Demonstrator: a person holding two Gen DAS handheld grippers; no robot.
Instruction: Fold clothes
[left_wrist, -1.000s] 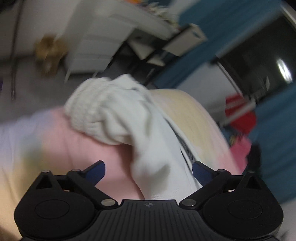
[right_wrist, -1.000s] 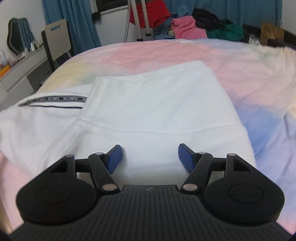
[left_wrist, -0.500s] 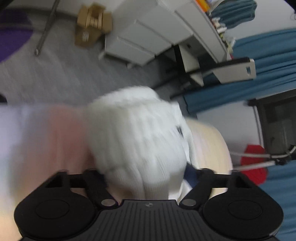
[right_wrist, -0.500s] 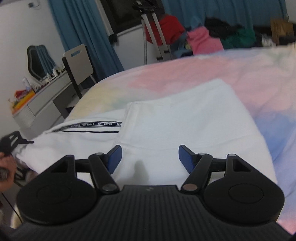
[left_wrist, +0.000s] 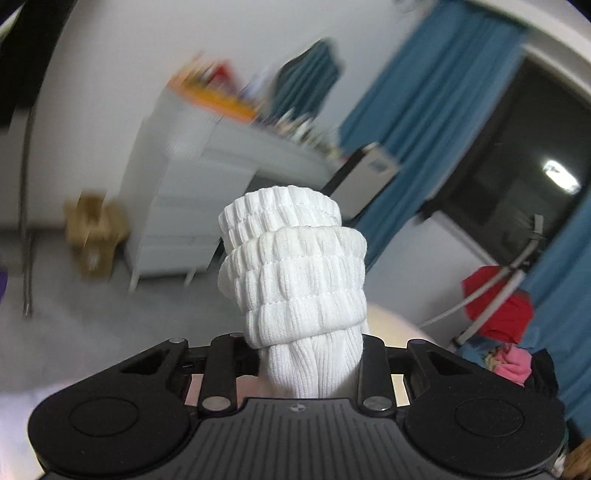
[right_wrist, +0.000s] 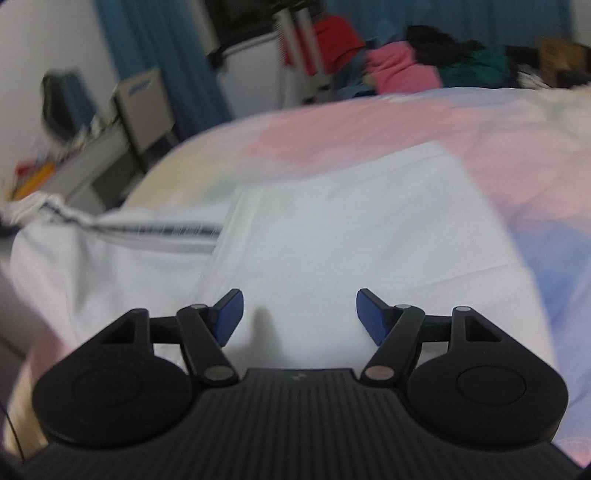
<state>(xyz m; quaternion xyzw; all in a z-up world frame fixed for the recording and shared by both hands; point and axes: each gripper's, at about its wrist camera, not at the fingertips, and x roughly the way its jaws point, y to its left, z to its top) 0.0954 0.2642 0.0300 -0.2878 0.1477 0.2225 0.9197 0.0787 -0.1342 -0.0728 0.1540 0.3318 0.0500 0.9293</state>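
Observation:
A white sweatshirt (right_wrist: 351, 229) lies partly folded on a pastel pink, yellow and blue bed sheet (right_wrist: 424, 122). Its sleeve with a black printed stripe (right_wrist: 155, 230) stretches off to the left and is lifted at its end. My left gripper (left_wrist: 310, 365) is shut on the sleeve's ribbed white cuff (left_wrist: 295, 273), which bunches up between the fingers and stands in front of the camera. My right gripper (right_wrist: 299, 314) is open and empty, low over the folded body of the sweatshirt.
A white drawer unit (left_wrist: 207, 206) and a grey chair (left_wrist: 369, 173) stand left of the bed, with a cardboard box (left_wrist: 92, 236) on the floor. Blue curtains (left_wrist: 424, 92) and a pile of coloured clothes (right_wrist: 402, 66) lie beyond the bed.
My left gripper closed on the cuff and lifted it, its view swinging up from the floor toward the wall and curtains. My right gripper stayed open over the sweatshirt, shifting slightly.

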